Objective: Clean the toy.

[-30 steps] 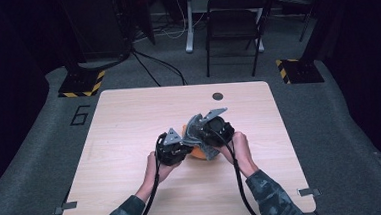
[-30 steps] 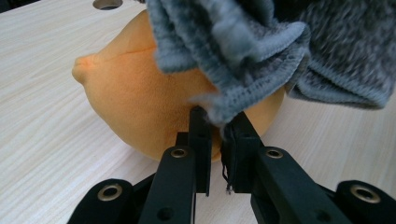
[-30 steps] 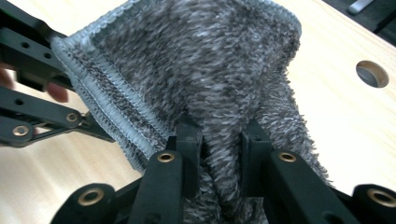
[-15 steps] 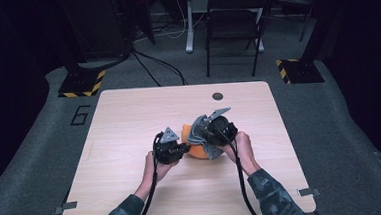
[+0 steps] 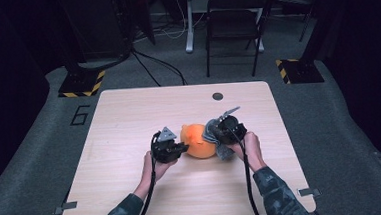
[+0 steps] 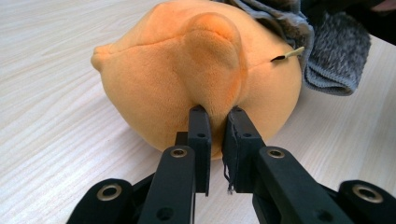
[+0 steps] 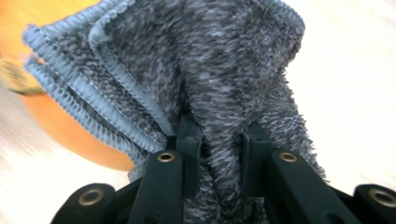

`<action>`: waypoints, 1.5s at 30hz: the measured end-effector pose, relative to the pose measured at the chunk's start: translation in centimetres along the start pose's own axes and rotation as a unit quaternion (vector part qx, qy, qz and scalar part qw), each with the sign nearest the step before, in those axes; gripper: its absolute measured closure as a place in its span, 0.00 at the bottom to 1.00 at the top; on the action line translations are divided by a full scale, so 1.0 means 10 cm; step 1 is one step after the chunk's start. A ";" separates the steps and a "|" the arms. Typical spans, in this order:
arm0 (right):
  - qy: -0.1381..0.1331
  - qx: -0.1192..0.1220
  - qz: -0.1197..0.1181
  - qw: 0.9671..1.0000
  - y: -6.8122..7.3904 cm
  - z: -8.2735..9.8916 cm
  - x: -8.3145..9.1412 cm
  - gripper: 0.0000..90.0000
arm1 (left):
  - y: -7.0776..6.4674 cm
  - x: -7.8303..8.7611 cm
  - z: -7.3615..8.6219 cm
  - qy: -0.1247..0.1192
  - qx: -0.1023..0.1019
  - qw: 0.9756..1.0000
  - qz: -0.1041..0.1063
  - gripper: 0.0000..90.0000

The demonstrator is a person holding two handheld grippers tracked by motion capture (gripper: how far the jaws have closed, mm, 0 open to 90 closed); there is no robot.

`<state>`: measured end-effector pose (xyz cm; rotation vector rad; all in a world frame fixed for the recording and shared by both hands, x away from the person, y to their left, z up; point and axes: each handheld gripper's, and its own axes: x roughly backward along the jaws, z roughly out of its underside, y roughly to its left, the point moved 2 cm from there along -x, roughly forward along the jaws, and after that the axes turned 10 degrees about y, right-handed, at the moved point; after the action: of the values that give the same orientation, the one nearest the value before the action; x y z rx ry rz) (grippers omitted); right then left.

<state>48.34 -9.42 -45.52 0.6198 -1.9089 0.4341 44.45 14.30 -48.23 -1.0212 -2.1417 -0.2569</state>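
From above, the orange plush toy (image 5: pixel 199 141) lay mid-tabletop, nearer the front edge. In the left gripper view, my left gripper (image 6: pixel 216 122) pinched its fabric. In the right gripper view, my right gripper (image 7: pixel 220 133) clamped a grey cloth (image 7: pixel 224 70).

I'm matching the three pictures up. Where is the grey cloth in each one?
High view: grey cloth right of centre, against the orange plush.
Left gripper view: top right, behind the plush.
Right gripper view: centre, pinched in the jaws.
Shared landmark: the plush.
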 end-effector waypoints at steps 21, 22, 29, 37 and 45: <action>-0.041 -0.006 -0.011 0.999 -0.06 -0.05 0.28 0.82 | 0.06 -0.03 0.03 0.000 0.015 1.000 -0.002 0.91; -0.041 -0.006 -0.011 0.999 -0.06 -0.05 0.28 0.82 | 0.05 -0.03 0.02 0.001 0.011 1.000 -0.003 0.91; -0.085 0.065 -0.013 0.994 0.45 -0.20 0.47 0.81 | -0.10 -0.03 -0.01 -0.003 -0.013 1.000 0.007 0.91; -0.064 0.084 0.003 0.994 0.54 -0.21 0.29 0.82 | -0.08 -0.03 -0.01 0.000 -0.010 1.000 0.009 0.91; -0.040 0.057 0.003 0.998 0.32 -0.14 0.22 0.82 | -0.06 -0.04 0.01 -0.003 -0.005 1.000 0.009 0.91</action>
<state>46.78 -6.57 -42.97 0.7164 -1.9729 0.5324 44.16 13.72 -48.48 -1.0475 -2.1373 -0.2581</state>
